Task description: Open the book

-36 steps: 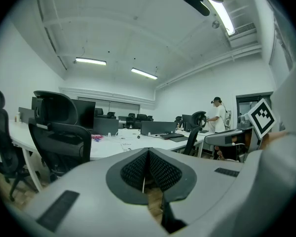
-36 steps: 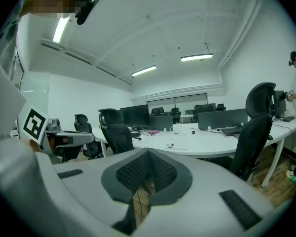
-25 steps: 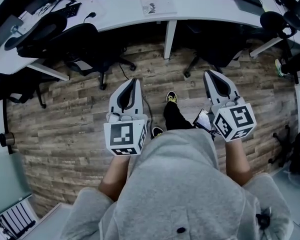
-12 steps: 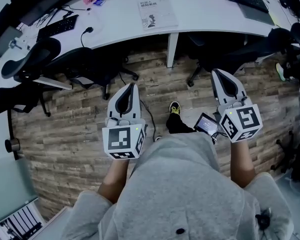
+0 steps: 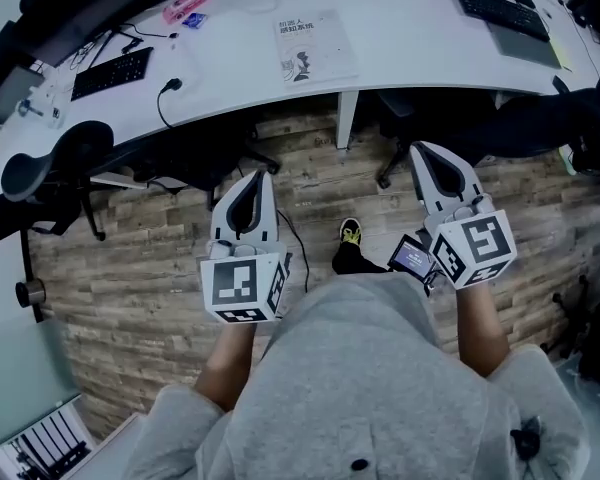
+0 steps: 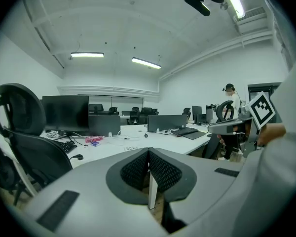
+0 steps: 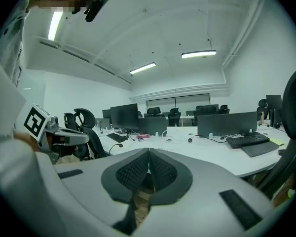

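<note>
Book [image 5: 315, 48] on desk [image 5: 410, 38], keyboard [image 5: 112, 71] far left, second keyboard [image 5: 492, 8] far right

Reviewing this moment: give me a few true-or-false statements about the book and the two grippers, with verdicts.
1. The book lies closed on the white desk. True.
2. The left gripper grips the book. False: its jaws are together on nothing, and it is over the wooden floor, short of the desk.
3. The right gripper has its jaws together, with nothing between them. True.
4. A black keyboard lies on top of the book. False: the keyboard lies on the desk apart from the book, to its left in the head view.
</note>
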Tool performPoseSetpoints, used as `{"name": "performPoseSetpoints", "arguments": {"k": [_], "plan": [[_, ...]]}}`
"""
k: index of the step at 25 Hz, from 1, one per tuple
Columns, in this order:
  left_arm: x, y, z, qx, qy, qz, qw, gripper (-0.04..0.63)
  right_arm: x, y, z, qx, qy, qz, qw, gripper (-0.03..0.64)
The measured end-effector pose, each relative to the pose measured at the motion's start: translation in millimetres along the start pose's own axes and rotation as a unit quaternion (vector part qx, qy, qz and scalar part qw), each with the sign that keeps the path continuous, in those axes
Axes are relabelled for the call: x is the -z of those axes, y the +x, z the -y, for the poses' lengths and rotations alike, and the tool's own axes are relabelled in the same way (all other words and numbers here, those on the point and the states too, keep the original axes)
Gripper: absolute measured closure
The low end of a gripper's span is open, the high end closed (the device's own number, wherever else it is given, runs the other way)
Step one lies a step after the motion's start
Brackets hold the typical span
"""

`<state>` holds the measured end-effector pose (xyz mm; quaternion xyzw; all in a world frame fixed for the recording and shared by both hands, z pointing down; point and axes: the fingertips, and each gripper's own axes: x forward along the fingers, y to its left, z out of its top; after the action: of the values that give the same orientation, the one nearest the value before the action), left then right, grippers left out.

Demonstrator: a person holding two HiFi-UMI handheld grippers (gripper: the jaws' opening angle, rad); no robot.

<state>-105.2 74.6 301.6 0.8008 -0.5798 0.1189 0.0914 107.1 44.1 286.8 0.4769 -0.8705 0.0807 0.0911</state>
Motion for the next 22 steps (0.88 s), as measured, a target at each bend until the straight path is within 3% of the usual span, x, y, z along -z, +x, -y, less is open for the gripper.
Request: {"name": "performPoseSetpoints", "arguments": {"k": [22], "plan": [[-27.9,74.1,11.1,-0.033,0.015,-0.001,0.9994,0.584,-10.2,48.5,71.4,-0.034,0.034,0.016,0.999,0.589]]}}
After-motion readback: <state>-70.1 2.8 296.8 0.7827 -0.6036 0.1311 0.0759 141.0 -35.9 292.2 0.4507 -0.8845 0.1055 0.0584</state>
